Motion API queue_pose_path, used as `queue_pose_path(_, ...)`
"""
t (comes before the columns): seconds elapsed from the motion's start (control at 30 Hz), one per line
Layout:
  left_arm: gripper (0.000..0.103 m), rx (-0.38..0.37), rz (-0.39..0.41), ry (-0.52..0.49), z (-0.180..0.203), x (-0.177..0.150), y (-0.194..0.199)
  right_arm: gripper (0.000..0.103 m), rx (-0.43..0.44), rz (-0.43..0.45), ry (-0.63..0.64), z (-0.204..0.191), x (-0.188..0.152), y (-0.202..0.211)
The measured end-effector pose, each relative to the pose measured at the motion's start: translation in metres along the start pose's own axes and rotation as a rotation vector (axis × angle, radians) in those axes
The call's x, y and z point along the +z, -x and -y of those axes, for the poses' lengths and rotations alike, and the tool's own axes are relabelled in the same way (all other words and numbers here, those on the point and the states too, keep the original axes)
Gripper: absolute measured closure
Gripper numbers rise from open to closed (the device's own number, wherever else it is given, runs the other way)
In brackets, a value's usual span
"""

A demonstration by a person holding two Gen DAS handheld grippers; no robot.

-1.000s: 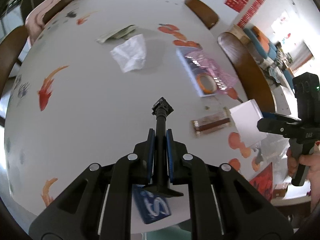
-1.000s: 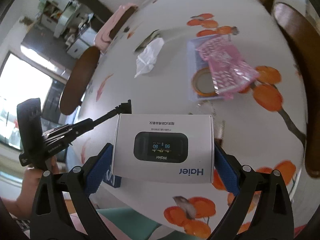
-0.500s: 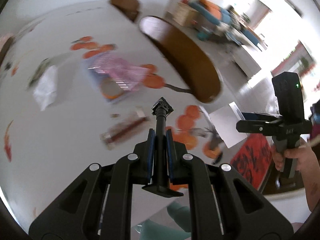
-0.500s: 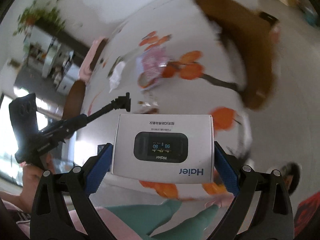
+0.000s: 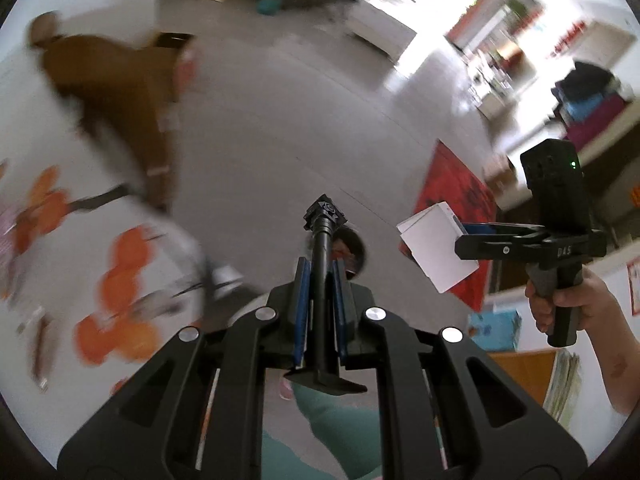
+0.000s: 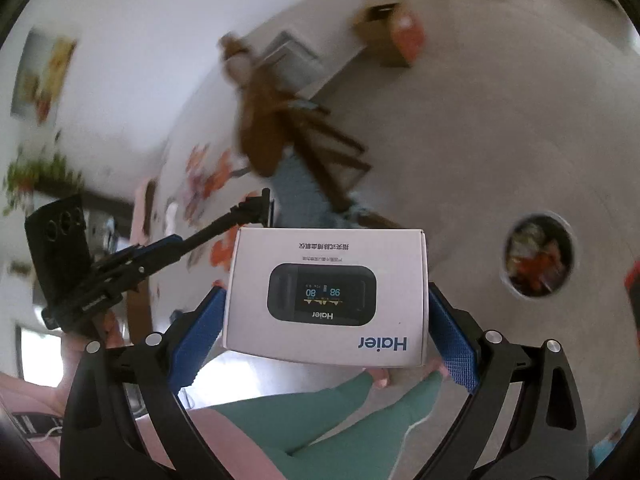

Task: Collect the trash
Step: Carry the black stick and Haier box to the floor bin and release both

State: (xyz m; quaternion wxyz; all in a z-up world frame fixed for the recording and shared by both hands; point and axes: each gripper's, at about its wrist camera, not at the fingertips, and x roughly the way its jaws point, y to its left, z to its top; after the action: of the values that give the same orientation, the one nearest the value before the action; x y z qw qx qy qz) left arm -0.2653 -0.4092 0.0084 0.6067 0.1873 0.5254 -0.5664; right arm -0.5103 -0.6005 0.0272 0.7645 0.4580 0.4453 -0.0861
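My right gripper (image 6: 326, 300) is shut on a white Haier box (image 6: 326, 296) and holds it in the air above the floor; the box also shows in the left wrist view (image 5: 438, 252). A round trash bin (image 6: 536, 262) full of rubbish stands on the floor to the right of the box, and shows partly behind the rod in the left wrist view (image 5: 352, 248). My left gripper (image 5: 321, 280) is shut on a black rod-shaped stand (image 5: 323, 256) and holds it off the table.
The white table with orange prints (image 5: 100, 280) lies at the left. A brown wooden chair (image 6: 276, 124) stands beside it. A red mat (image 5: 456, 216) lies on the grey floor. The person's legs in green trousers (image 6: 320, 412) are below.
Both grippers have swung away from the table to the right, toward the floor and the trash bin, each still holding its object.
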Motion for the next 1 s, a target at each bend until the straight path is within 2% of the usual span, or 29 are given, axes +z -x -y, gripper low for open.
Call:
queue_pose_path(0.27, 0.094, -0.085, -0.171, -0.136, 0.08, 0.048, -0.132, 0.009, -0.039, 0.047, -0.184, 0.122, -0.019, 0.04)
queue_pose_path(0.47, 0.094, -0.113, -0.289, -0.194, 0.121, 0.06, -0.24, 0.009, -0.038, 0.064, -0.34, 0.228, -0.037, 0.025)
queue_pose_path(0.57, 0.094, -0.129, -0.367, -0.175, 0.127, 0.062, -0.303, 0.009, -0.027, 0.071, -0.415, 0.28, -0.045, 0.002)
queue_pose_path(0.8, 0.094, -0.03, -0.494, -0.161, 0.112, 0.046, -0.449, 0.009, 0.042, 0.063, -0.607, 0.401, -0.055, -0.094)
queue_pose_path(0.93, 0.093, 0.044, -0.541, -0.164, 0.1, 0.037, -0.512, 0.009, 0.076, 0.052, -0.697, 0.447, -0.059, -0.141)
queue_pose_path(1.0, 0.093, 0.064, -0.572, -0.173, 0.094, 0.033, -0.541, 0.009, 0.064, 0.029, -0.728, 0.464, -0.059, -0.167)
